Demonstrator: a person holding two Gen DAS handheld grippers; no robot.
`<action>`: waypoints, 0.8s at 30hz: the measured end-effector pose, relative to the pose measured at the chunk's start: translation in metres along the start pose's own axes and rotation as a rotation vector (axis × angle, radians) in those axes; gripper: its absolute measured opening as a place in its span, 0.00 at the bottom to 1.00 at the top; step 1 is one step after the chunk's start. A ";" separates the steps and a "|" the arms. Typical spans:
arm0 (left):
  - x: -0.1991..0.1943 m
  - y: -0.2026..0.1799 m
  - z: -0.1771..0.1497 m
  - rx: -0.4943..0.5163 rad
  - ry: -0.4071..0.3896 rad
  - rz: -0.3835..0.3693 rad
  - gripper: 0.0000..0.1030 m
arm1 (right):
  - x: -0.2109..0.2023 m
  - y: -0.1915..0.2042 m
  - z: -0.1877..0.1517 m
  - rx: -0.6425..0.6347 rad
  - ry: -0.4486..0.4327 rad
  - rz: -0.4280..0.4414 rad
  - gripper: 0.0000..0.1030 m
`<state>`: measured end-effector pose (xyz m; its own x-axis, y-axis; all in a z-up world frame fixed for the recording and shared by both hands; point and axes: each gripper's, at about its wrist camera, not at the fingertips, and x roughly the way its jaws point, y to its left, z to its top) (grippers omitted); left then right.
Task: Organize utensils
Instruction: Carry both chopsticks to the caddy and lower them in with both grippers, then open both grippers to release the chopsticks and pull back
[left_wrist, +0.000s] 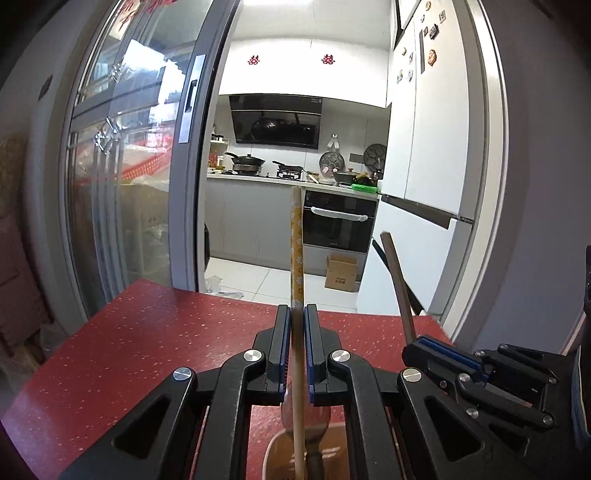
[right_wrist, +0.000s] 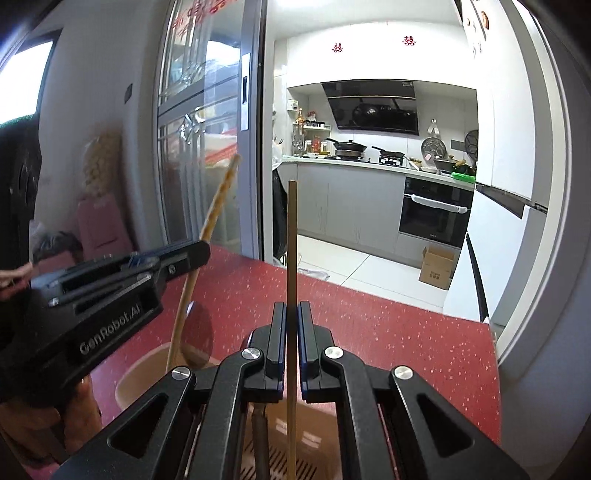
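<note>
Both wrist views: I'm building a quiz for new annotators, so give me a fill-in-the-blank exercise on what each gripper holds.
1. The left gripper is shut on a spoon whose handle bears a ____ pattern.
2. The right gripper is shut on a plain utensil handle that stands ____.
3. Both utensils hang over a beige holder on a ____ table.

Missing words: flower; upright; red
</note>
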<state>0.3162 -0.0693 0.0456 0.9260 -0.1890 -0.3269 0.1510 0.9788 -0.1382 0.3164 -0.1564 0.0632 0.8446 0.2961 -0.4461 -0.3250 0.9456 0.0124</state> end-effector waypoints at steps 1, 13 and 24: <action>-0.002 0.000 -0.002 0.000 0.006 0.000 0.35 | -0.001 0.001 -0.003 0.003 0.005 0.002 0.06; -0.015 0.009 -0.009 -0.010 0.080 0.022 0.35 | -0.002 0.006 -0.011 0.018 0.073 0.030 0.07; -0.031 0.013 -0.001 0.000 0.142 0.025 0.35 | -0.019 -0.003 -0.003 0.104 0.127 0.012 0.44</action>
<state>0.2890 -0.0506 0.0534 0.8710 -0.1739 -0.4595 0.1287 0.9834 -0.1283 0.3002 -0.1651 0.0694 0.7780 0.2944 -0.5551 -0.2836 0.9529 0.1079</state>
